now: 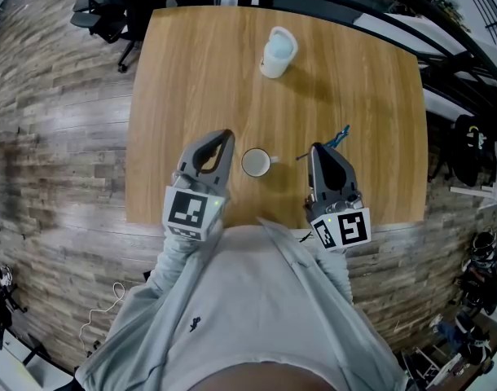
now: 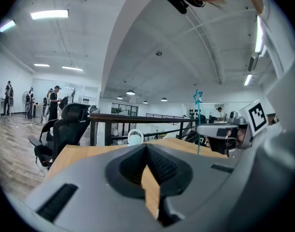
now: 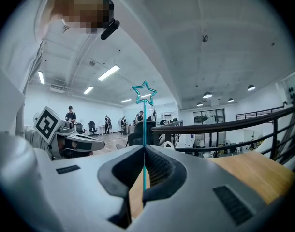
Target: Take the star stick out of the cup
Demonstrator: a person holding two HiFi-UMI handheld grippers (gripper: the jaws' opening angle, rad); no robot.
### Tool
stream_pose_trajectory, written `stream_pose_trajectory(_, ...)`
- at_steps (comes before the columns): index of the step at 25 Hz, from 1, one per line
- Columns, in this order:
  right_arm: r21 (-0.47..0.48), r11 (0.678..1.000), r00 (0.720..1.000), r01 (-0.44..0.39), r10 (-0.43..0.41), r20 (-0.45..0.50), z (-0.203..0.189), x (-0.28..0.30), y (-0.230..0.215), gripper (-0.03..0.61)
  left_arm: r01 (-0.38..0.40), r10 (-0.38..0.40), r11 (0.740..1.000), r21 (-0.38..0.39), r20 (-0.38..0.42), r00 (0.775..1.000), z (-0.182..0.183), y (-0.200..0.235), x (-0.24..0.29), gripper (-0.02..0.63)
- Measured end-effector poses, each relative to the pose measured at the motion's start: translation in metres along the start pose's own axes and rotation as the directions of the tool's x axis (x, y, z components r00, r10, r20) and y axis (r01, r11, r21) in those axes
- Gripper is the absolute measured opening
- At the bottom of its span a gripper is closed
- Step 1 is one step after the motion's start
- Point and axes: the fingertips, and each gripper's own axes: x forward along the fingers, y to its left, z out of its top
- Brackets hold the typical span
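The right gripper (image 1: 316, 149) clamps the star stick (image 3: 144, 129) upright beside the cup (image 1: 255, 163); the left gripper (image 1: 226, 135) is closed and empty.

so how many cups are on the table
2. One small cup sits mid-table near the front edge; one larger white cup stands toward the far edge. None seems hidden.

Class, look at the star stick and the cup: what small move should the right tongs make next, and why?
Probably lower the right tongs to the table beside the cup and lay the star stick down. The stick is already out of the cup, pinched upright in the shut tongs, so only setting it down seems left.
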Motion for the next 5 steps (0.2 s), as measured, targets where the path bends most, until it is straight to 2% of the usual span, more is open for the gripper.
stream_pose_trajectory(5, 0.002, 1.0, 1.0, 0.004, -0.004, 0.001, 0.0003, 0.0002, 0.0014, 0.02, 0.0, 0.0, 1.0, -0.005, -0.002, 1.0, -0.001, 0.0009, 0.0002, 0.02)
